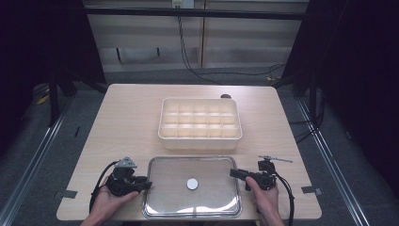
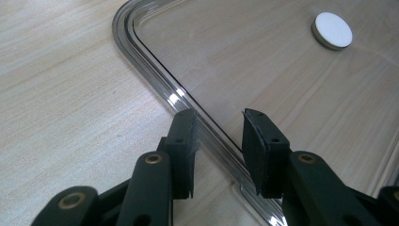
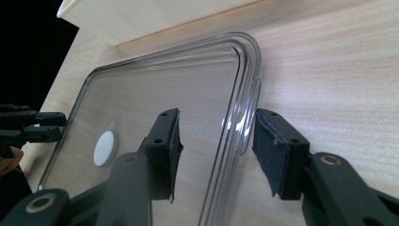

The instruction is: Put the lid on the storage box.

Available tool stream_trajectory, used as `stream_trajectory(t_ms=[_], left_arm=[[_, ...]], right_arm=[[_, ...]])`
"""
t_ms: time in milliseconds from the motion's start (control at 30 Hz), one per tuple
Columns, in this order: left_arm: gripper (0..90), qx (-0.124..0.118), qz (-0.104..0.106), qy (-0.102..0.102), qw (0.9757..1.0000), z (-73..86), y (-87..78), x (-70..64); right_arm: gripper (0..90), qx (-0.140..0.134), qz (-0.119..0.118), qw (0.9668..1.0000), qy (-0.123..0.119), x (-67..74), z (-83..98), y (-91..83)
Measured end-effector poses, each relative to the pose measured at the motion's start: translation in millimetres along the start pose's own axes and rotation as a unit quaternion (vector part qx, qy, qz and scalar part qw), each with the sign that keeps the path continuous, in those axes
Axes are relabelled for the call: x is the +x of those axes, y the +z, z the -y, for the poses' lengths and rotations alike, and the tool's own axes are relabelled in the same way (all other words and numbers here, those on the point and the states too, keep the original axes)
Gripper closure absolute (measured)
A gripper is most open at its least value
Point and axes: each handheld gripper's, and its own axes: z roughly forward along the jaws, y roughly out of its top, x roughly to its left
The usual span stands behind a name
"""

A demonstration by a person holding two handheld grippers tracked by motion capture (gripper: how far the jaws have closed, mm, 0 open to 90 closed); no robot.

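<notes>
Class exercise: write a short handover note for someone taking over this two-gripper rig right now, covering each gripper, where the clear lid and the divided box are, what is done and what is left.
Left gripper: jaws astride the left rim of the clear lid, pads not visibly pressing.
Right gripper: jaws astride the lid's right rim by its tab, gaps showing, no grip yet.
Lid lies flat on the table, near edge, white disc at its centre.
Divided box sits beyond it, uncovered, compartments look empty.
Done: both grippers lined up on the lid.
Left: probably close, lift and set the lid on the box.
</notes>
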Motion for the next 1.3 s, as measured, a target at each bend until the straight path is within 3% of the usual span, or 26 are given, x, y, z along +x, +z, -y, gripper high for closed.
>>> stream_trajectory(t_ms=[100,133,167,433,533,667,700,900,1033,1133,1200,1300], left_arm=[[65.1,0.000,0.000,0.000,1.0000,0.0,0.0,-0.1],[65.1,0.000,-0.001,0.000,1.0000,0.0,0.0,-0.1],[65.1,0.000,-0.001,0.000,1.0000,0.0,0.0,-0.1],[65.1,-0.006,-0.009,-0.003,0.9999,0.1,0.4,0.5],[65.0,-0.003,-0.015,-0.004,0.9999,-0.1,-0.4,1.7],[64.5,-0.004,-0.015,-0.005,0.9999,0.0,-0.5,2.0],[64.4,-0.006,-0.014,-0.009,0.9998,0.0,-0.2,1.8],[63.4,-0.010,-0.016,-0.009,0.9998,-0.3,0.1,3.6],[59.0,-0.015,-0.011,-0.015,0.9997,-0.7,1.0,4.0],[55.4,-0.019,-0.004,-0.023,0.9996,-0.9,1.0,5.6],[44.2,-0.018,-0.008,-0.027,0.9995,-1.1,0.1,7.0],[37.1,-0.017,-0.012,-0.040,0.9990,-0.8,-2.3,10.6]], right_arm=[[56.7,0.005,-0.005,1.0000,0.001,-0.5,0.4,-0.4],[57.8,0.012,-0.020,0.9997,0.002,0.2,2.1,2.3],[58.3,0.012,-0.013,0.9998,-0.001,1.9,2.2,2.3],[57.3,0.033,-0.019,0.9990,-0.023,4.2,0.9,2.7],[53.1,0.037,-0.040,0.9983,-0.020,3.6,0.6,4.4],[56.7,0.042,-0.054,0.9973,-0.026,4.0,0.7,6.2],[60.6,0.039,-0.047,0.9976,-0.032,5.6,0.0,5.6],[63.5,0.037,-0.067,0.9963,-0.040,5.9,-2.1,4.3],[69.8,0.008,-0.098,0.9945,-0.035,5.3,-4.2,-0.6],[70.0,0.001,-0.093,0.9947,-0.044,7.9,-4.5,-1.6],[71.8,-0.005,-0.099,0.9941,-0.044,8.4,-5.0,-2.9],[72.6,-0.012,-0.103,0.9933,-0.050,9.4,-5.9,-4.9]])
